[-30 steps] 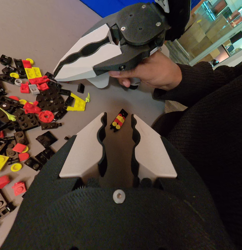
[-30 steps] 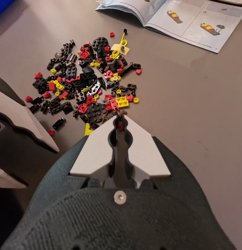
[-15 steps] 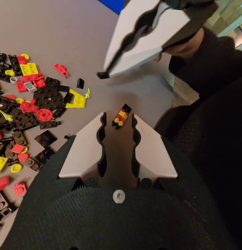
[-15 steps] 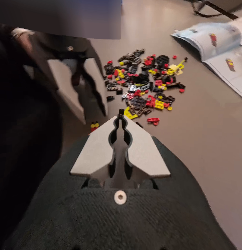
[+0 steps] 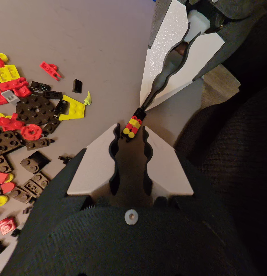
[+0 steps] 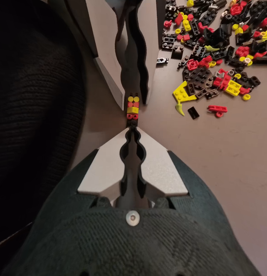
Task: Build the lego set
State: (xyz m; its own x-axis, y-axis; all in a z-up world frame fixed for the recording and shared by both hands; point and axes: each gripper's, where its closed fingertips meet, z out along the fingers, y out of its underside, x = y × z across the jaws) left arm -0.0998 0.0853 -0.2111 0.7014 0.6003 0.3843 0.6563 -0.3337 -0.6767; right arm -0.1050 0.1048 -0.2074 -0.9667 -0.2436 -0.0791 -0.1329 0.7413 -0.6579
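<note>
A small assembly [image 5: 133, 127], a black plate with red and yellow pieces on top, lies on the grey table [image 5: 100, 44]. My left gripper [image 5: 131, 128] is open, with its fingertips either side of the yellow-stud end. My right gripper [image 5: 142, 108] comes in from the upper right, shut on a small black piece [image 5: 140, 110] that it holds against the assembly's black end. In the right wrist view the right gripper [image 6: 132, 128] holds the black piece [image 6: 132, 123] at the near end of the assembly [image 6: 132, 107], and the open left gripper [image 6: 134, 104] straddles the far end.
A pile of loose black, red and yellow pieces [image 5: 18, 119] lies left of the assembly, and also shows in the right wrist view [image 6: 219, 52]. A yellow wedge plate [image 5: 73, 109], a black tile [image 5: 77, 85] and a red clip piece [image 5: 50, 70] lie nearest. A dark sleeve [image 5: 226, 149] and the table edge are on the right. From the left gripper's tips to the black tile [image 5: 77, 85] is close to 7 cm. My right wrist view [image 6: 193, 112] looks at it from another angle.
My right gripper has left the pile with the small black piece and swung down to the assembly's black end. My left gripper has stayed open and edged closer to the assembly.
</note>
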